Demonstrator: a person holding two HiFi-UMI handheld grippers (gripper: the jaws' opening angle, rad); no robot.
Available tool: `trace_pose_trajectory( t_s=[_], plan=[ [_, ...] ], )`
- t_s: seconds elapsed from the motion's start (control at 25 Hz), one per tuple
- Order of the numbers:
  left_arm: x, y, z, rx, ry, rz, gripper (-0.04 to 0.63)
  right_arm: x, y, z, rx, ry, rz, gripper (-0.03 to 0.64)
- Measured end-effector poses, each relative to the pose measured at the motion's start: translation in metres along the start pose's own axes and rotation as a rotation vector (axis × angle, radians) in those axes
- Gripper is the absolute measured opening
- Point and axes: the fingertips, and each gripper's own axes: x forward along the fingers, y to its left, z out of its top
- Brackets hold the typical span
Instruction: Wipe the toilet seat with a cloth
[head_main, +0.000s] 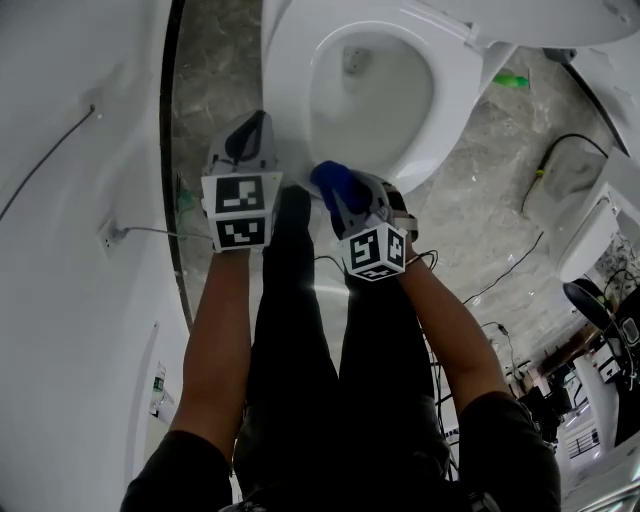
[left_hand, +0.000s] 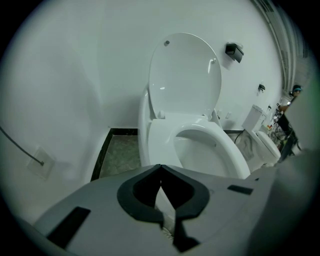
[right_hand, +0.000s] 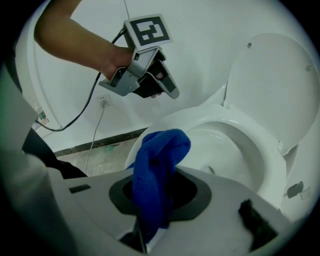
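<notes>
Blue cloth (right_hand: 155, 195) pinched in right hand-held gripper (right_hand: 162, 172), by the toilet seat (right_hand: 260, 150) front; left hand-held gripper (left_hand: 160, 167) pressed together.

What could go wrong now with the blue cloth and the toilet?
The blue cloth hangs bunched from the right gripper near the front of the toilet seat. If the grip loosens, it might drop into the open bowl. Because the cloth is bunched, the hard jaws could scrape the seat instead of wiping it. The left gripper, shut and empty, hovers close by and might bump the right one.
</notes>
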Motion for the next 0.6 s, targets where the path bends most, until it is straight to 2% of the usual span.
trace_pose_trajectory(
  t_s=[0.28,0.44,0.6],
  plan=[
    [-0.01,0.028,-0.016,-0.047,0.012,0.017,0.009,0.028,-0.014,0.05,0.005,-0.053,-0.049,0.077],
    [-0.013,0.049,-0.016,-0.072,0.009,0.033,0.009,0.045,-0.023,0.083,-0.048,-0.089,-0.05,0.077],
    [-0.016,0.066,-0.015,-0.078,0.009,0.046,0.009,0.062,-0.049,0.11,-0.033,-0.124,-0.073,0.077]
  ],
)
